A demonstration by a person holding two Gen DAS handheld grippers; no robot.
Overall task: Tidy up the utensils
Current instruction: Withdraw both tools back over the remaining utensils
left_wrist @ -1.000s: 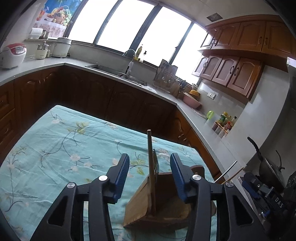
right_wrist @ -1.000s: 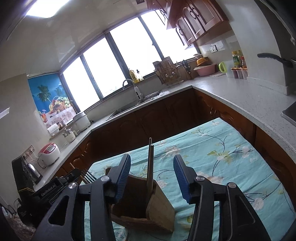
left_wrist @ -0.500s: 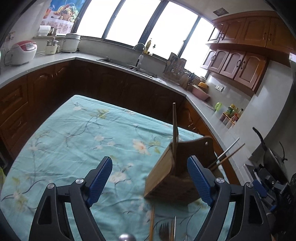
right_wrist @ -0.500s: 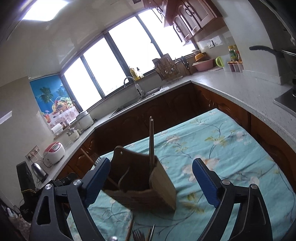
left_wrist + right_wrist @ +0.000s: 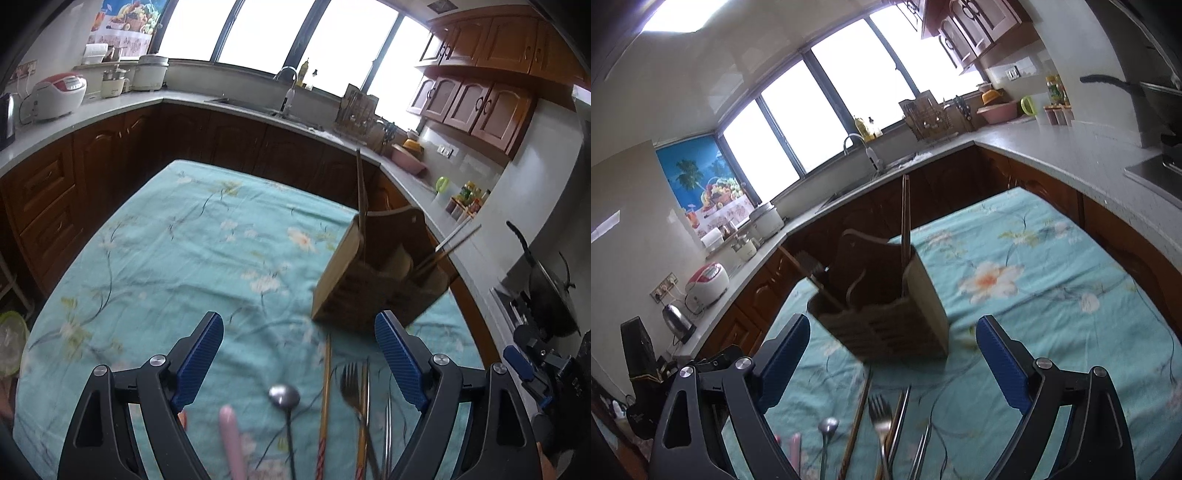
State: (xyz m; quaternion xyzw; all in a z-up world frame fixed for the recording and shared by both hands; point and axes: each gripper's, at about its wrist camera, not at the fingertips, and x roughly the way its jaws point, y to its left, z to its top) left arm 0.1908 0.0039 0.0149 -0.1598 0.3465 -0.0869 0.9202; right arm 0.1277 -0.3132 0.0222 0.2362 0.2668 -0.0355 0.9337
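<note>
A wooden utensil holder [image 5: 373, 280] [image 5: 886, 314] stands on the floral teal tablecloth [image 5: 184, 251] [image 5: 1052, 280], with upright chopsticks [image 5: 360, 192] [image 5: 905, 218] and a few other utensils in it. Near the table's front edge lie a spoon [image 5: 284, 397] [image 5: 827, 426], a fork [image 5: 351, 380] [image 5: 880, 410], loose chopsticks [image 5: 325, 387] [image 5: 858, 413], a pink handle [image 5: 231, 435] and metal tongs [image 5: 923, 446]. My left gripper [image 5: 299, 362] is open and empty above them. My right gripper [image 5: 892, 365] is open and empty too, in front of the holder.
Wooden cabinets and a grey counter [image 5: 258, 107] wrap around the table, with a sink [image 5: 288, 107], rice cookers [image 5: 59, 92], a dish rack [image 5: 927, 114] and a wok [image 5: 546, 288] on the stove at right. A kettle [image 5: 677, 319] stands on the left counter.
Both grippers have opened wide and pulled back from the holder. The holder now stands free on the cloth, and the loose utensils at the front edge have come into view.
</note>
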